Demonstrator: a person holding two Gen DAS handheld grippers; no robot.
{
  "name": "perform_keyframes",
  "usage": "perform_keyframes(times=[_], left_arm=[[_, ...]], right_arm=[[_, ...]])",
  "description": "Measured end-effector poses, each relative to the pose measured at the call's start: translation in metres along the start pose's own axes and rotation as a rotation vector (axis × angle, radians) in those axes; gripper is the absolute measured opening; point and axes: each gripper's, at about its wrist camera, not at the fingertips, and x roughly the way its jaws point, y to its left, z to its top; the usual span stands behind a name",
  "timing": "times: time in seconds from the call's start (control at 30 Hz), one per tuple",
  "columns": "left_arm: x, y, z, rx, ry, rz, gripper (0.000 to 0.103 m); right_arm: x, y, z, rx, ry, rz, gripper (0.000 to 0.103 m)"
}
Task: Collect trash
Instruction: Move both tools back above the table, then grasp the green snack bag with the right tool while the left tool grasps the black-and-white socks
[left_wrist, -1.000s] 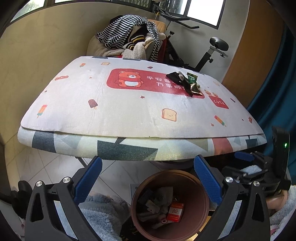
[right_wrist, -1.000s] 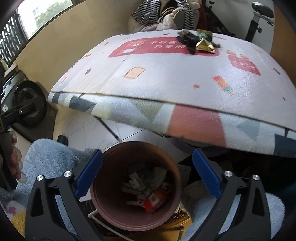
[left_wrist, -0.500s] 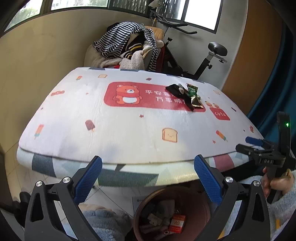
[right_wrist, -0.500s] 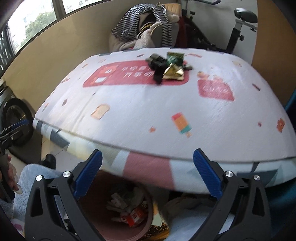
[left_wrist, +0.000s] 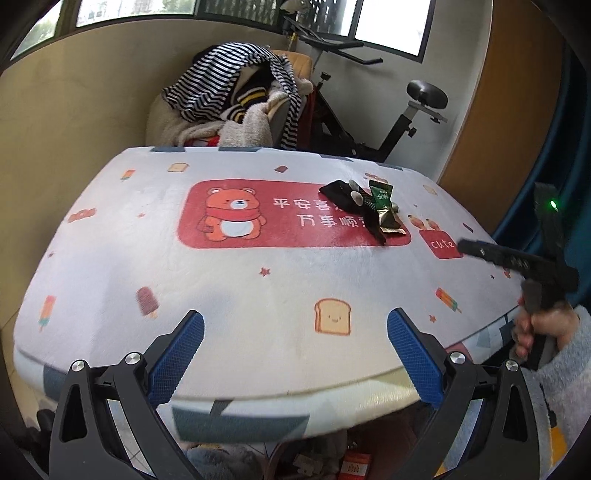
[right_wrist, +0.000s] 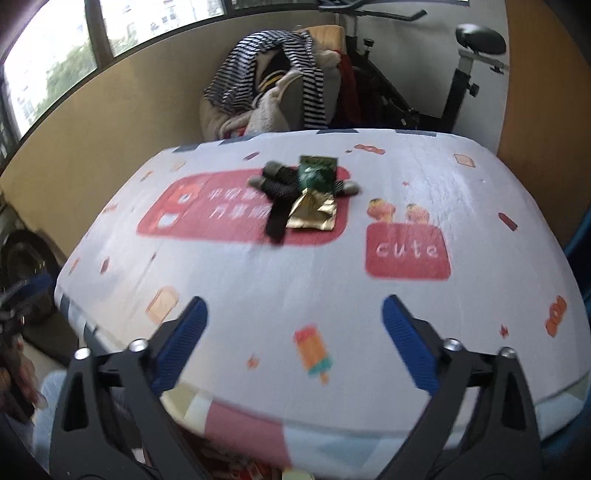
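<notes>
A small heap of trash lies on the far part of the table (left_wrist: 258, 280): a gold foil wrapper (left_wrist: 389, 223) (right_wrist: 313, 212), a green packet (left_wrist: 381, 192) (right_wrist: 317, 172) and dark crumpled wrappers (left_wrist: 343, 195) (right_wrist: 277, 186). My left gripper (left_wrist: 295, 339) is open and empty over the table's near edge. My right gripper (right_wrist: 294, 326) is open and empty above the near right part of the table; it also shows in the left wrist view (left_wrist: 517, 262), held in a hand. The trash lies well ahead of both grippers.
The table carries a white printed cover with a red bear panel (left_wrist: 229, 216). A trash bin with litter (left_wrist: 351, 463) shows under the near edge. Behind the table stand a chair piled with striped clothes (left_wrist: 236, 103) and an exercise bike (left_wrist: 391, 122).
Both grippers have risen from over the trash bin below the table edge to above the tabletop and moved forward. Both stay open and empty.
</notes>
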Motion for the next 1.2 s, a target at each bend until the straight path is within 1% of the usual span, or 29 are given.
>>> perform_keyframes(times=[0.07,0.1,0.2,0.23,0.33,0.37,0.43,0.6,0.63,0.67,0.7,0.73,0.77,0.8,0.83,0.87,0.93,0.97,1.0,1.03,1.07,1.1,1.13,1.2], left_arm=[[0.013,-0.001,0.007,0.003,0.006,-0.012,0.097],[0.019,-0.002,0.009,0.005,0.01,-0.017,0.097],[0.038,-0.003,0.019,0.011,0.023,-0.027,0.097],[0.044,-0.003,0.022,0.011,0.024,-0.032,0.097],[0.059,-0.004,0.032,0.006,0.028,-0.051,0.097],[0.062,-0.004,0.034,0.005,0.028,-0.054,0.097],[0.072,-0.005,0.041,0.0,0.033,-0.062,0.097],[0.091,-0.007,0.049,-0.014,0.052,-0.087,0.097],[0.095,-0.008,0.051,-0.013,0.056,-0.091,0.097],[0.098,-0.009,0.053,-0.012,0.06,-0.097,0.097],[0.101,-0.01,0.055,-0.013,0.062,-0.103,0.097],[0.104,-0.012,0.057,-0.013,0.065,-0.111,0.097],[0.107,-0.013,0.059,-0.015,0.067,-0.115,0.097],[0.111,-0.015,0.061,-0.018,0.07,-0.124,0.097],[0.114,-0.016,0.064,-0.023,0.073,-0.135,0.097],[0.118,-0.018,0.066,-0.027,0.074,-0.149,0.097],[0.123,-0.023,0.07,-0.028,0.078,-0.168,0.092],[0.13,-0.028,0.074,-0.028,0.085,-0.184,0.085],[0.134,-0.031,0.076,-0.028,0.09,-0.196,0.081],[0.139,-0.034,0.079,-0.03,0.092,-0.208,0.078],[0.145,-0.038,0.082,-0.036,0.093,-0.22,0.074],[0.153,-0.042,0.087,-0.044,0.096,-0.229,0.068],[0.162,-0.045,0.092,-0.057,0.103,-0.237,0.065],[0.177,-0.049,0.1,-0.086,0.117,-0.258,0.054]], right_arm=[[0.013,0.0,0.012,0.015,0.006,0.0,0.077],[0.026,-0.002,0.022,0.018,0.011,-0.005,0.072],[0.054,-0.001,0.041,0.01,0.028,-0.004,0.064],[0.056,-0.001,0.043,0.01,0.029,-0.003,0.063],[0.089,-0.004,0.067,0.014,0.049,0.004,0.061],[0.092,-0.005,0.067,0.017,0.05,0.003,0.06],[0.112,-0.008,0.08,0.035,0.06,-0.006,0.056],[0.141,-0.009,0.087,0.063,0.1,-0.016,0.056],[0.144,-0.007,0.089,0.063,0.103,-0.018,0.055],[0.146,-0.009,0.088,0.072,0.111,0.001,0.053],[0.145,-0.009,0.09,0.072,0.11,0.007,0.046],[0.144,-0.01,0.09,0.073,0.108,0.012,0.045],[0.136,-0.014,0.088,0.084,0.103,0.031,0.044],[0.134,-0.016,0.087,0.088,0.1,0.031,0.039],[0.133,-0.017,0.086,0.091,0.098,0.03,0.037],[0.12,-0.026,0.081,0.117,0.076,0.03,0.036],[0.114,-0.028,0.076,0.131,0.059,0.028,0.032],[0.108,-0.033,0.072,0.142,0.045,0.019,0.032],[0.099,-0.037,0.066,0.145,0.025,-0.005,0.031],[0.097,-0.037,0.063,0.145,0.016,-0.015,0.031],[0.089,-0.042,0.055,0.153,-0.009,-0.034,0.031],[0.087,-0.041,0.053,0.158,-0.016,-0.033,0.031],[0.084,-0.042,0.048,0.171,-0.034,-0.028,0.031],[0.083,-0.045,0.045,0.18,-0.049,-0.026,0.03]])
